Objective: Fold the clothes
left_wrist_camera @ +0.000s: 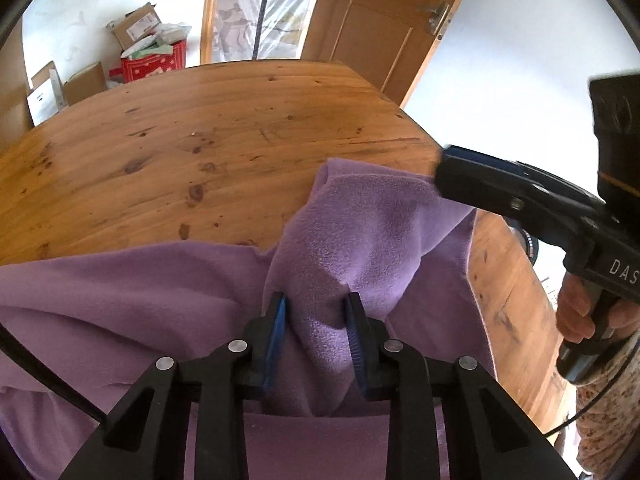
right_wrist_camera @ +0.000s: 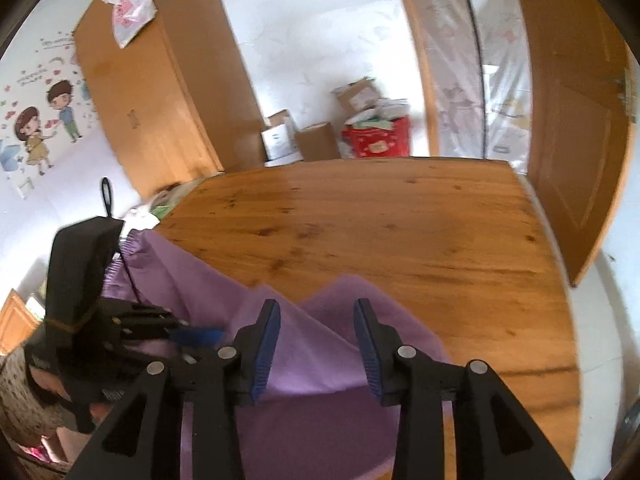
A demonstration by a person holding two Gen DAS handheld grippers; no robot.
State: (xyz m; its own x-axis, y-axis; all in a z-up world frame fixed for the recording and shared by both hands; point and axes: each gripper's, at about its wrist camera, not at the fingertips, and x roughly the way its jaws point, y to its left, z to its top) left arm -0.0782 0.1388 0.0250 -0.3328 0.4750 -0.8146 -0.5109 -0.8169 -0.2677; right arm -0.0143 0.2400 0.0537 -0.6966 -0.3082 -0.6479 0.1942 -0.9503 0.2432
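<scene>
Purple fleece garment [left_wrist_camera: 360, 220] lies at the near edge of the wooden table [left_wrist_camera: 160, 140], one part spread flat, a raised fold running toward the right edge; the left gripper [left_wrist_camera: 316, 320] pinches that bunched fold between its blue pads; the right gripper [right_wrist_camera: 316, 332] hovers over the cloth with its jaws parted and nothing pressed between them, the picture slightly blurred; beyond the garment the tabletop is bare wood to its far edge; past it stand cardboard boxes [right_wrist_camera: 316, 140], a red box [right_wrist_camera: 380, 140] and an open wooden door [right_wrist_camera: 576, 120]
</scene>
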